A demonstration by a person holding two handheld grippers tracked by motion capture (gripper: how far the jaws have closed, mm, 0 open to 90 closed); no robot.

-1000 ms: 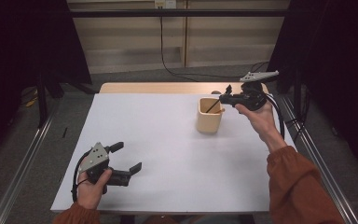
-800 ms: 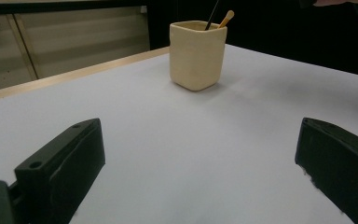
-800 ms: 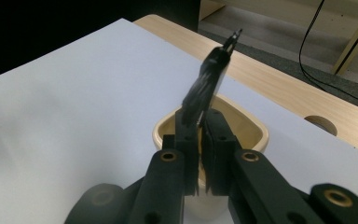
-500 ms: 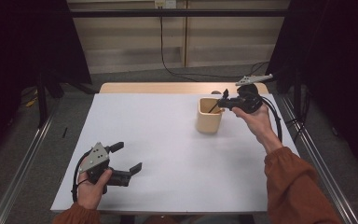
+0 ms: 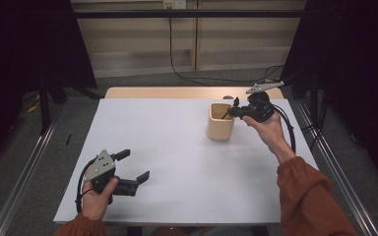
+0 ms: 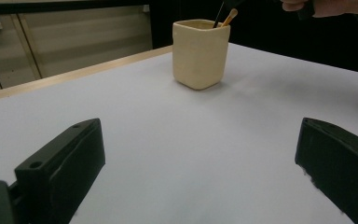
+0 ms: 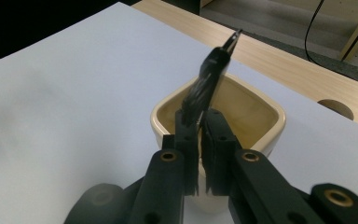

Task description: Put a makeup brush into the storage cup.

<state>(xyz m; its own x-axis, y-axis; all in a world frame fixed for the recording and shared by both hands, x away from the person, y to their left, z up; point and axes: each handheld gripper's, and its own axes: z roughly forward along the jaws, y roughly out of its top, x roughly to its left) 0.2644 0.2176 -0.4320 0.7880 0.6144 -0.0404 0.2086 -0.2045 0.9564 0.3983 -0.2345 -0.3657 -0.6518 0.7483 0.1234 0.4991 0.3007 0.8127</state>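
Note:
A cream square cup (image 5: 220, 129) stands on the white table at the back right. My right gripper (image 5: 235, 112) hovers at the cup's right rim, shut on a slim black tool (image 7: 212, 70) that slants up and away over the cup's (image 7: 265, 116) mouth. In the left gripper view the cup (image 6: 199, 56) shows a wooden stick (image 6: 230, 17) and a thin black rod poking out of it. My left gripper (image 5: 137, 164) rests open near the table's front left, its jaws (image 6: 200, 154) wide apart with nothing between them.
The white sheet (image 5: 177, 147) covers most of the table, and a strip of bare wood (image 5: 167, 92) runs along the far edge. Metal rails flank the table on both sides. A cable hangs down the back wall.
My right gripper has dipped a little lower and closer to the cup, still clamped on the black tool. The left gripper has not moved.

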